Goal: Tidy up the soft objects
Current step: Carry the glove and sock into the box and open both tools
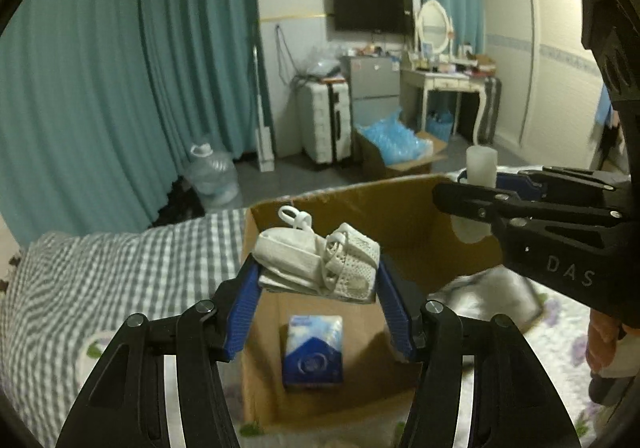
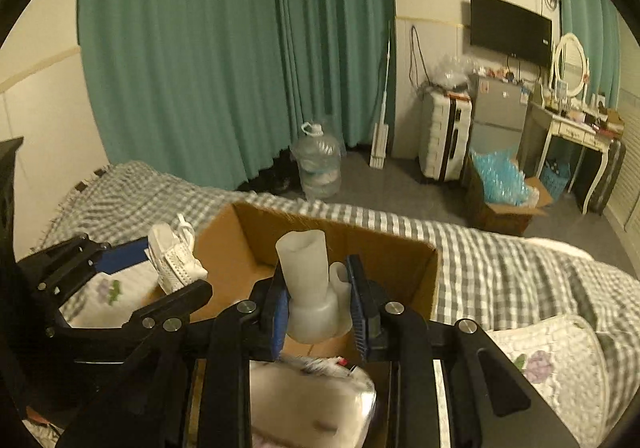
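My left gripper (image 1: 318, 272) is shut on a folded white mesh cloth with loops (image 1: 320, 264) and holds it above an open cardboard box (image 1: 400, 208) on the bed. It also shows in the right wrist view (image 2: 176, 256). A blue tissue pack (image 1: 314, 348) lies on the box floor. My right gripper (image 2: 318, 300) is shut on a soft white translucent tube-shaped piece (image 2: 306, 276), held over the same box (image 2: 400, 260). The right gripper shows at the right in the left wrist view (image 1: 480, 188), with the piece (image 1: 481, 164).
A grey checked bedspread (image 2: 500, 268) and a floral quilt (image 2: 560, 360) cover the bed. A silvery soft packet (image 2: 312, 400) lies under my right gripper. On the floor beyond stand a water jug (image 2: 318, 164), a suitcase (image 2: 444, 136) and a box of blue plastic (image 2: 500, 184).
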